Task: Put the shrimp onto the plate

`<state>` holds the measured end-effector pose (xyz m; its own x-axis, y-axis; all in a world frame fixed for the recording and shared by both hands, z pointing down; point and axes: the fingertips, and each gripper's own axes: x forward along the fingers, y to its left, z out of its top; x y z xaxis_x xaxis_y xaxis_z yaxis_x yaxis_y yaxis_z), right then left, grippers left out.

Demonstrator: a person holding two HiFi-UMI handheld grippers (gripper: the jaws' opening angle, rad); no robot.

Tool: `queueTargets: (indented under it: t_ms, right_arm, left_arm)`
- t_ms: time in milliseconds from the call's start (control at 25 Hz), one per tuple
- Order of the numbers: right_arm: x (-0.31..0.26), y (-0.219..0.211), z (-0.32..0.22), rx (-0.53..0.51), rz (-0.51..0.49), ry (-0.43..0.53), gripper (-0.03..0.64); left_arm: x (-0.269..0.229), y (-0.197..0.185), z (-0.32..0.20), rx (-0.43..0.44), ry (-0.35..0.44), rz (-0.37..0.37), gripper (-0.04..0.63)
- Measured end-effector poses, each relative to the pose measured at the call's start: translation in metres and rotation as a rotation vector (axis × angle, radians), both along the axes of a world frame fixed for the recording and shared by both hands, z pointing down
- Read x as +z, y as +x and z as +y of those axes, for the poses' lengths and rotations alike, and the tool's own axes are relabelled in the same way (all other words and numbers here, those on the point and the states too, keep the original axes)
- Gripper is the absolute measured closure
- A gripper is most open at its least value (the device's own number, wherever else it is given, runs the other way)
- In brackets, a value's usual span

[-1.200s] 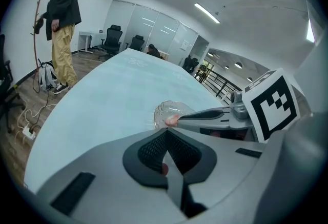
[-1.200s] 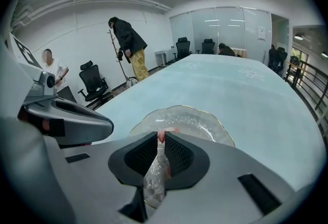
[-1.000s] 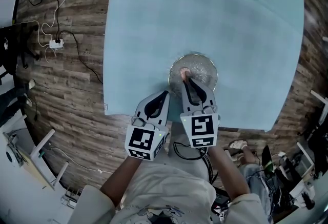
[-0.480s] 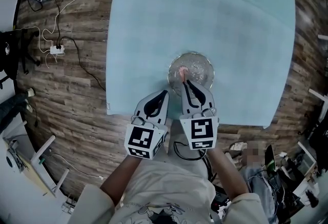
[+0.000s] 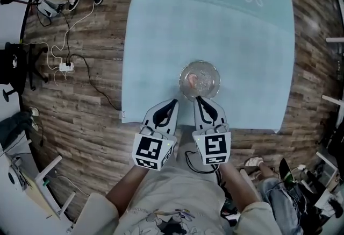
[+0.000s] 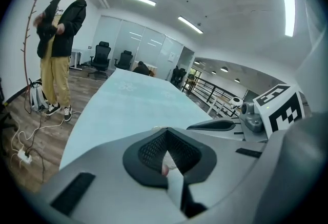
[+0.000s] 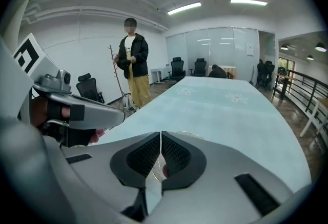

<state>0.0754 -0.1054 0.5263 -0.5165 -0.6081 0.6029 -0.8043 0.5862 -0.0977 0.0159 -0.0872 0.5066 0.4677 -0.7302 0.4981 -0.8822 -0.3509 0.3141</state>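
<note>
A clear glass plate (image 5: pixel 214 70) stands near the front edge of the pale blue table (image 5: pixel 215 24). A pink shrimp (image 5: pixel 188 81) lies on the plate's left part. My right gripper (image 5: pixel 198 99) is shut and holds nothing, with its tip just short of the plate's near rim. My left gripper (image 5: pixel 173 102) is shut beside it, left of the plate. In the left gripper view the jaws (image 6: pixel 165 129) meet, and a bit of the pink shrimp (image 6: pixel 164 168) shows through their opening. The right gripper view shows the same: gripper (image 7: pixel 161 133) shut, pink shrimp (image 7: pixel 164 171) behind.
The table's front edge (image 5: pixel 204 125) runs under both grippers. A person (image 6: pixel 56 54) in a dark jacket stands on the wood floor left of the table's far end. Cables and a power strip (image 5: pixel 66 66) lie on the floor to the left.
My right gripper has drawn back from over the plate toward me, and the shrimp now lies on the plate clear of its tip. The left gripper stays beside it.
</note>
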Motion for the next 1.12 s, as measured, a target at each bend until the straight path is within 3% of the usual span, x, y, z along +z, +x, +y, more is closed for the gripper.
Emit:
queueTargets:
  t_ms: [600, 920, 1120]
  right_arm:
    - [-0.104, -0.005, 0.027, 0.036, -0.033, 0.193, 0.594]
    - [-0.169, -0.006, 0.049, 0.044, -0.034, 0.31, 0.594]
    - [-0.205, -0.005, 0.062, 0.06, -0.076, 0.366, 0.594]
  left_arm:
    - [-0.101, -0.003, 0.029, 0.087, 0.176, 0.015, 0.596]
    - [-0.138, -0.013, 0.055, 0.102, 0.235, 0.042, 0.595]
    - [-0.161, -0.018, 0.061, 0.116, 0.242, 0.102, 0.595]
